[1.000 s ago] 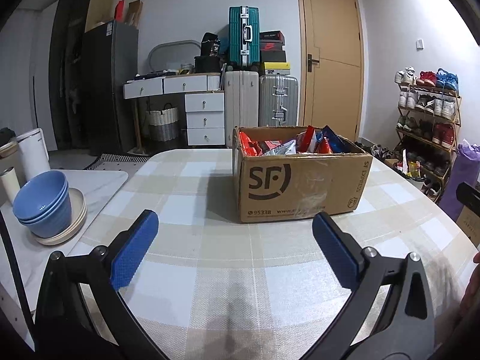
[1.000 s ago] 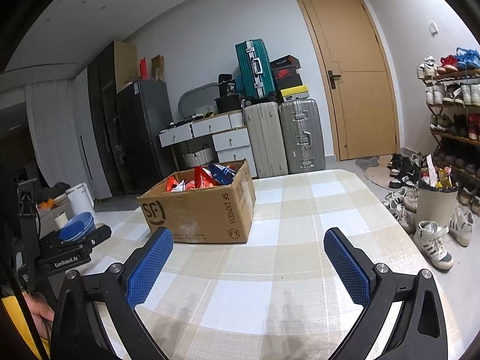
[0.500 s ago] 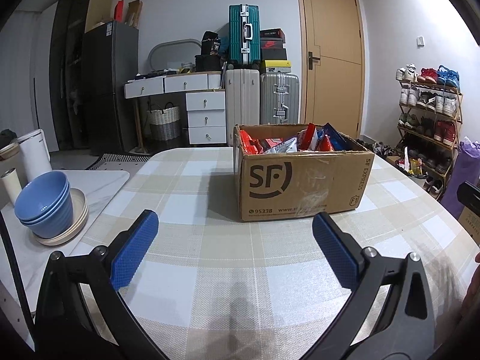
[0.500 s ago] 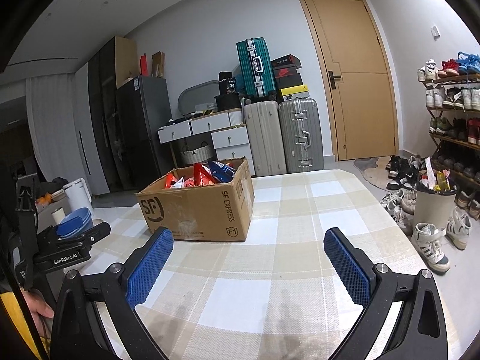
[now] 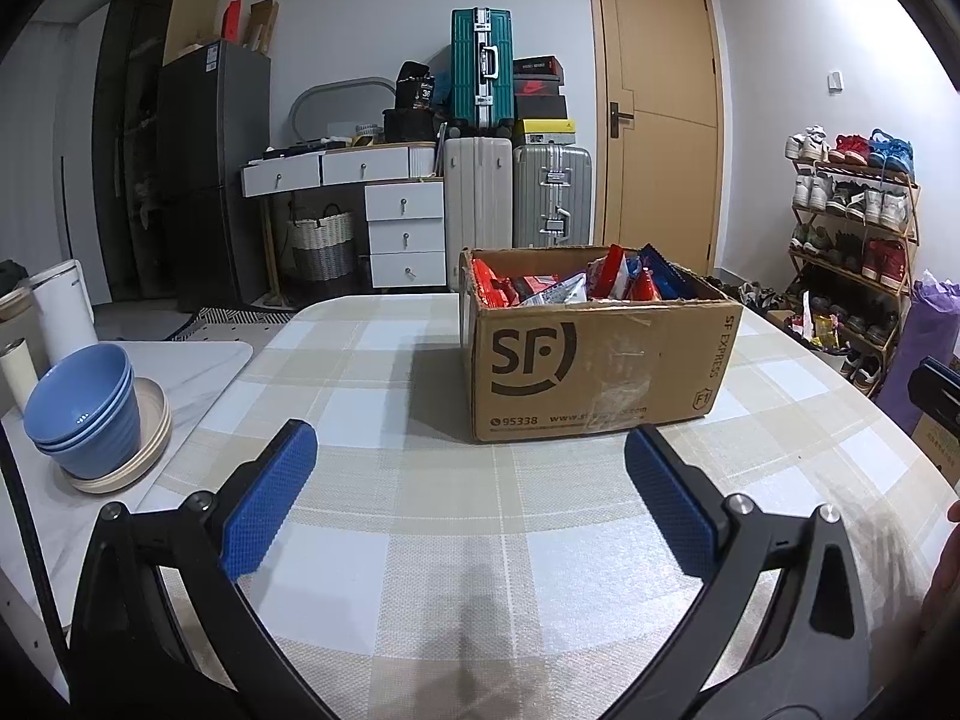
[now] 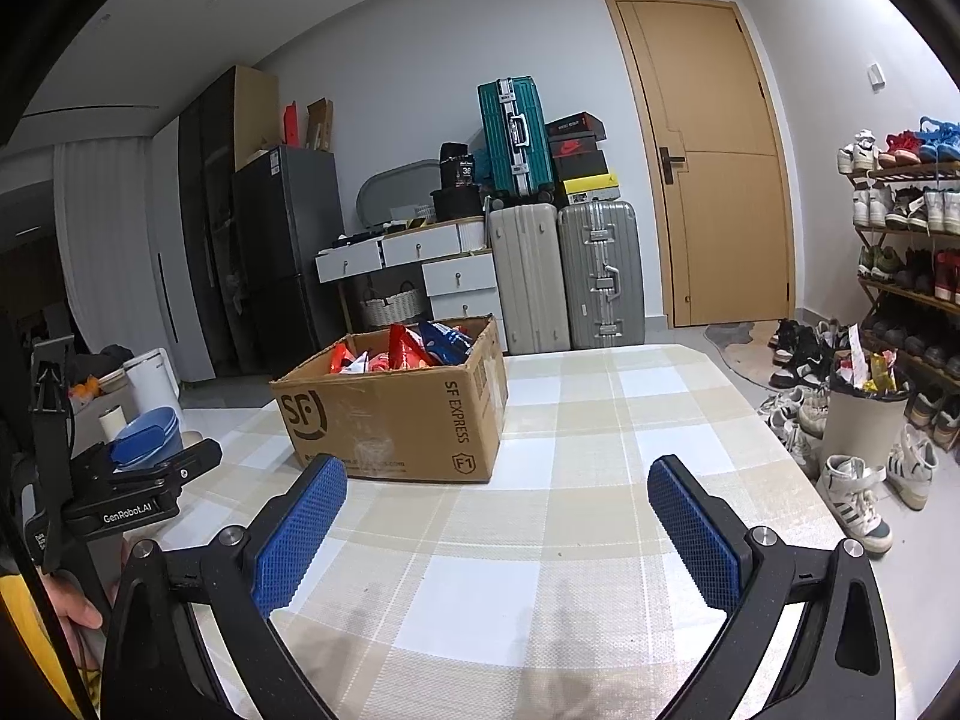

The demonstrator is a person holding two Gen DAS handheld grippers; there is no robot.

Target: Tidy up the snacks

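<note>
left tongs: we see our left gripper (image 5: 462, 468) with its blue textured pads (image 5: 267, 507) spread wide, nothing between them, held over the checked beige-and-white tablecloth (image 5: 420, 570).
right tongs: our right gripper (image 6: 492, 504) is likewise released, its blue pads (image 6: 693, 540) far apart and empty, above the same cloth (image 6: 480, 600).
snack box: we find the brown cardboard box printed "sf express" (image 5: 594, 372) standing on the table ahead of our left gripper, apart from both pads; from the right wrist it (image 6: 396, 414) sits ahead and to the left.
snacks: red, blue and silver snack packets (image 5: 576, 285) fill the open box, some poking above its rim; from the right wrist they (image 6: 414, 348) show over the top edge.
other gripper seen: from the right wrist we catch the black body of our left gripper marked "genrobot.ai" at the left edge, with a hand (image 6: 75, 600) gripping below it.
side surface: a stack of blue ribbed bowls (image 5: 84, 408) rests on a cream plate (image 5: 141, 456) on a white counter left of the table.
background: we note a tan wooden door (image 5: 660, 150), a teal hard suitcase (image 5: 483, 66) standing on a white suitcase (image 5: 478, 198) beside a silver one (image 5: 552, 195), and a wooden shoe rack full of shoes (image 5: 852, 222) at right.
</note>
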